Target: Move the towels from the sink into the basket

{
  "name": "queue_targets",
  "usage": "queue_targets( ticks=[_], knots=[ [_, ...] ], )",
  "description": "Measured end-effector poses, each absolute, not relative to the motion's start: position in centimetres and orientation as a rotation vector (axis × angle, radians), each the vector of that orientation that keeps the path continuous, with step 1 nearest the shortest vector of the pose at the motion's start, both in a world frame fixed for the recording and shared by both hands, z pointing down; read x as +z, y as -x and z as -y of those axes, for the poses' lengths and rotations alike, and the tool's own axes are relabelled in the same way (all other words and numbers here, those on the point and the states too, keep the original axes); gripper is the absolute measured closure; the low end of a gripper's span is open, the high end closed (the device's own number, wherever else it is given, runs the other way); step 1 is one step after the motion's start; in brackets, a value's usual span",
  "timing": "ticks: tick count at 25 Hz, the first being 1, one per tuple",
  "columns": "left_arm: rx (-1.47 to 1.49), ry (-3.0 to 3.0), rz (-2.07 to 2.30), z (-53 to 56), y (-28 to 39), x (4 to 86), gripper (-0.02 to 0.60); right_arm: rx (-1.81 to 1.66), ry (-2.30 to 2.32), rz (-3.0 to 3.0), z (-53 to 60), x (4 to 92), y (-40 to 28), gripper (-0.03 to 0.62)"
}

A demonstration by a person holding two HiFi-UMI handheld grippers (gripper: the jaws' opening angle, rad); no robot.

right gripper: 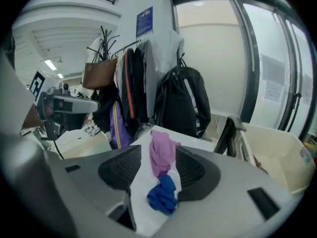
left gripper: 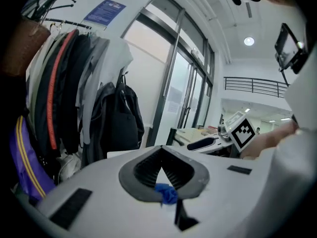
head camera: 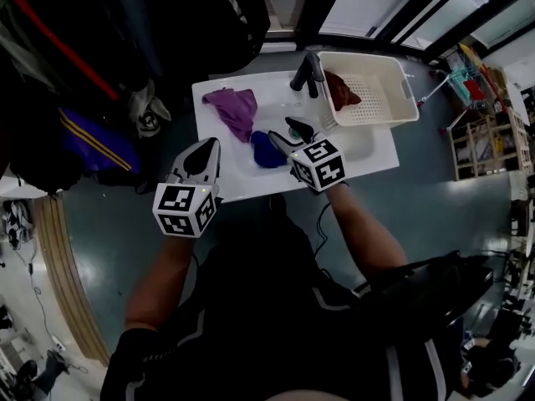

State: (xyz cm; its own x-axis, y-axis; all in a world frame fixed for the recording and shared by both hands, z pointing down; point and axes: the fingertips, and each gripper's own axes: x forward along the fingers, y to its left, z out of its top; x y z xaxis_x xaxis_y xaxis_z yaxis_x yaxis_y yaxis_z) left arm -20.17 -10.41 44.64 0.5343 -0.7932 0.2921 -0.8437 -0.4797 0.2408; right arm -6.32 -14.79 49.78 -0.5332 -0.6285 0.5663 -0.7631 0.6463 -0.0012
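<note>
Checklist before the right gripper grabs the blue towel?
1. Right gripper jaws apart: ok.
2. Blue towel lined up between the jaws, lying on the sink, not gripped: ok.
3. Blue towel separate from purple towel: cannot tell, they lie close.
4. Left gripper shut, nothing gripped, off to the side: ok.
5. Basket has room, one dark red towel inside: ok.
</note>
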Motion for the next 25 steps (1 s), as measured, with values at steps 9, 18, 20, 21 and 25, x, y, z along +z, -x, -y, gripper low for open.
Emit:
queue_targets(
  ticks=[9, 18, 20, 21, 25],
  knots=[
    [0.411, -2.203, 1.363, 11.0, 17.8, 54.7, 0.578, 0.455, -0.665, 2.135, 15.4, 64.8, 6.7, 0.280],
    [0.470, -2.041, 1.397, 10.9, 17.4, 59.8, 0.577, 0.467, -0.415, 1.996, 15.5, 74.4, 6.2, 0.224],
    [0.481, -2.021, 1.412, 10.7, 17.5, 60.4, 0.577, 0.445, -0.391, 1.981, 15.7, 75.4, 6.2, 0.220],
    [0.487, -2.017, 1.414, 10.6, 17.5, 60.6, 0.577, 0.426, -0.379, 1.975, 15.8, 75.9, 6.2, 0.217],
    [0.498, -2.007, 1.398, 10.0, 17.2, 61.4, 0.577, 0.401, -0.315, 1.941, 15.6, 77.7, 6.4, 0.218]
  ],
)
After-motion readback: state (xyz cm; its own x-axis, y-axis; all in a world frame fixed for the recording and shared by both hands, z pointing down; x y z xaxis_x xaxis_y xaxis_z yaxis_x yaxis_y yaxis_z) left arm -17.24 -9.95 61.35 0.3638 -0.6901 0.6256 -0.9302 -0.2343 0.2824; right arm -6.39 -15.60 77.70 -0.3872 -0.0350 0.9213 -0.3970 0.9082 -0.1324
